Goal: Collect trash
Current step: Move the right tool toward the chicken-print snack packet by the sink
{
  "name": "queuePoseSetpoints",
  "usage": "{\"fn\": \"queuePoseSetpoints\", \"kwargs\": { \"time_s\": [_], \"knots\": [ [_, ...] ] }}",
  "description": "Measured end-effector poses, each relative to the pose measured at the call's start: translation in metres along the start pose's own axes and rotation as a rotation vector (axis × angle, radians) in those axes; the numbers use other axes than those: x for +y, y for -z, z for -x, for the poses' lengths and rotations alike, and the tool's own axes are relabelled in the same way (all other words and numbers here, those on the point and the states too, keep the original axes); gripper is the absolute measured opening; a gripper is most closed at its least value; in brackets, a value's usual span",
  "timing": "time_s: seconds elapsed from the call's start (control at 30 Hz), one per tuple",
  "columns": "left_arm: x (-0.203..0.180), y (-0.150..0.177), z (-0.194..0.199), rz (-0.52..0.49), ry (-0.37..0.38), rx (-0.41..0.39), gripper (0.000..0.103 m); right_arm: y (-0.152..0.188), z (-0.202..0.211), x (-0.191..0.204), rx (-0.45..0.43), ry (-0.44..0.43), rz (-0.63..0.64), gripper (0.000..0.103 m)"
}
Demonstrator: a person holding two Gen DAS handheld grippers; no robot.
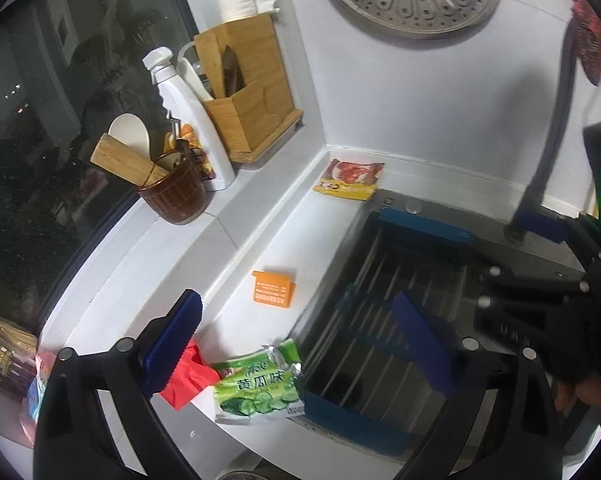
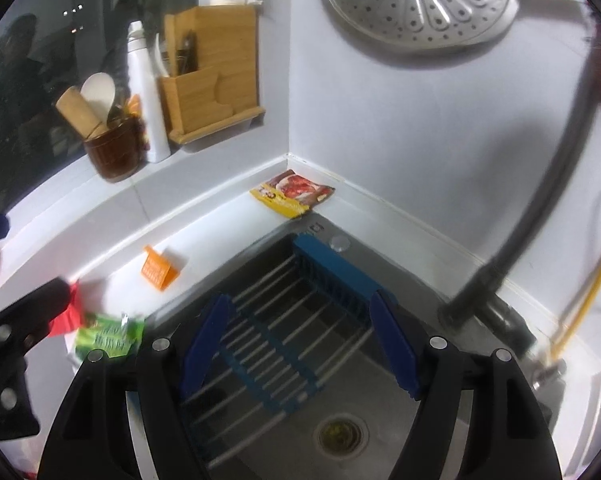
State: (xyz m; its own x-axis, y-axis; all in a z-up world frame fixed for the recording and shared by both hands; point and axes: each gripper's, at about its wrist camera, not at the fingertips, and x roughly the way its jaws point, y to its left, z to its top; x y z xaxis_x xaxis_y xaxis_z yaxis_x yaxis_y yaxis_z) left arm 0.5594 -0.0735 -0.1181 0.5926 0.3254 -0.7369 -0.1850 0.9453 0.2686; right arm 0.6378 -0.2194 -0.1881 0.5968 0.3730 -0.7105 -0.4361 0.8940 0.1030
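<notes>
The brown ribbed pot [image 1: 174,196] at the left of the left wrist view holds a wooden handle and a white spoon. Behind it the bamboo holder [image 1: 248,92] keeps dark utensils, with a white spray bottle [image 1: 188,120] just beside.

The sink [image 2: 380,412] holds only a blue rack [image 2: 300,312] with metal bars; the drain is at the bottom.

On the white counter [image 1: 236,256] lie the trash: a green snack bag [image 1: 258,384] at the sink edge, touching a red wrapper [image 1: 188,376], an orange piece [image 1: 273,288] in the middle, and a yellow-red packet [image 1: 350,180] in the far corner.

The left gripper [image 1: 300,344] stands wide open, empty, above the green bag. The right gripper [image 2: 300,348] is also open and empty, over the sink.
</notes>
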Motion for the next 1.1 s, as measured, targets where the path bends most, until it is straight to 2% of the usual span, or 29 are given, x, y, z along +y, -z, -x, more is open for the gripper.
{"fn": "queuePoseSetpoints", "kwargs": {
  "time_s": [0.5,0.73,1.1],
  "knots": [
    [0.051,0.007,-0.031,0.065,-0.113,0.089,0.094,-0.057,-0.137,-0.036,0.041,-0.128,-0.21,0.072],
    [0.079,0.016,-0.04,0.103,-0.161,0.12,0.094,-0.074,-0.2,-0.038,0.083,-0.108,-0.267,0.072],
    [0.1,0.034,-0.064,0.136,-0.196,0.177,0.094,-0.072,-0.268,-0.053,0.161,-0.101,-0.358,0.072]
  ]
}}
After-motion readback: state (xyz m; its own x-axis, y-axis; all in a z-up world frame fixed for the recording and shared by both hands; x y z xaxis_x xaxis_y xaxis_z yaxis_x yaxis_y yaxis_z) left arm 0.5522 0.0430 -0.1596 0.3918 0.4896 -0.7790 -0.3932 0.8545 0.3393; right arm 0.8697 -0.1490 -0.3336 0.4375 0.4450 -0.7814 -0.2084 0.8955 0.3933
